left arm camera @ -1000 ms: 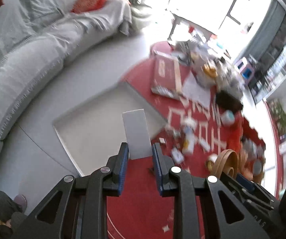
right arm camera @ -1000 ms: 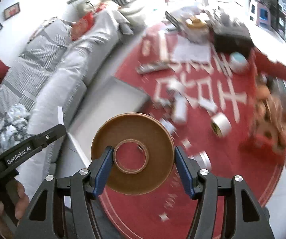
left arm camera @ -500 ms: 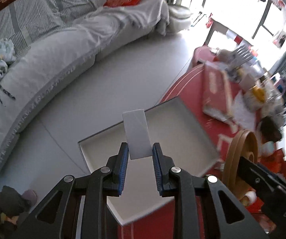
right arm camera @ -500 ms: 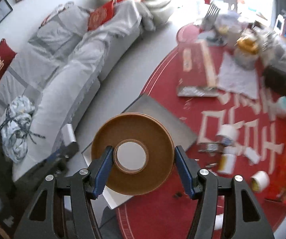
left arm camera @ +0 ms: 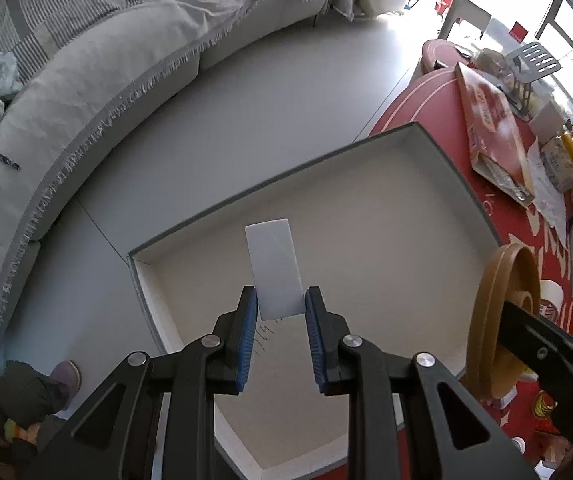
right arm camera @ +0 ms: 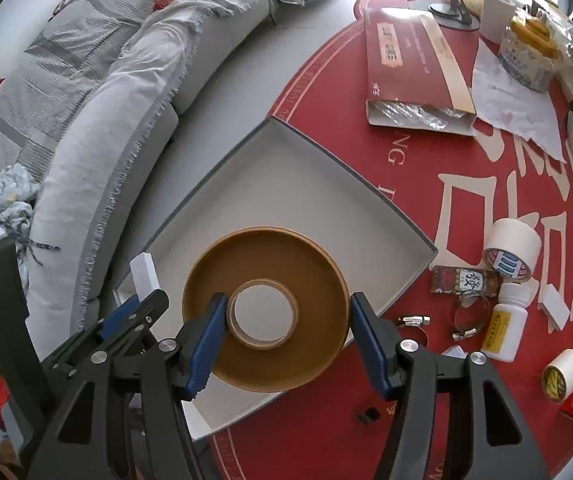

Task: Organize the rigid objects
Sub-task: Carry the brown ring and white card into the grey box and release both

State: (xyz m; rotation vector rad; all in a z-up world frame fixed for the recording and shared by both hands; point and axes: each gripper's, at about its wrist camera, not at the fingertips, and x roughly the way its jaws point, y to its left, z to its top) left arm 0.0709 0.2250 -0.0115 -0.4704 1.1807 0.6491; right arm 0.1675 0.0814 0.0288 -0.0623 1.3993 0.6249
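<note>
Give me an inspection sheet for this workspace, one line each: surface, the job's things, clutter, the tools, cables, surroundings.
Surface: red rug with pale lettering on a grey floor.
Job's things: open grey tray, nothing lying in it; white block and brown tape roll both held above it.
Clutter: white tape roll, white bottle, hose clamps, long red box, paper sheet on the rug.
Tools: left tool shut on the white block; right tool shut on the brown tape roll.
Cables: nothing seen.
Surroundings: grey sofa with throw; bright window beyond.
</note>
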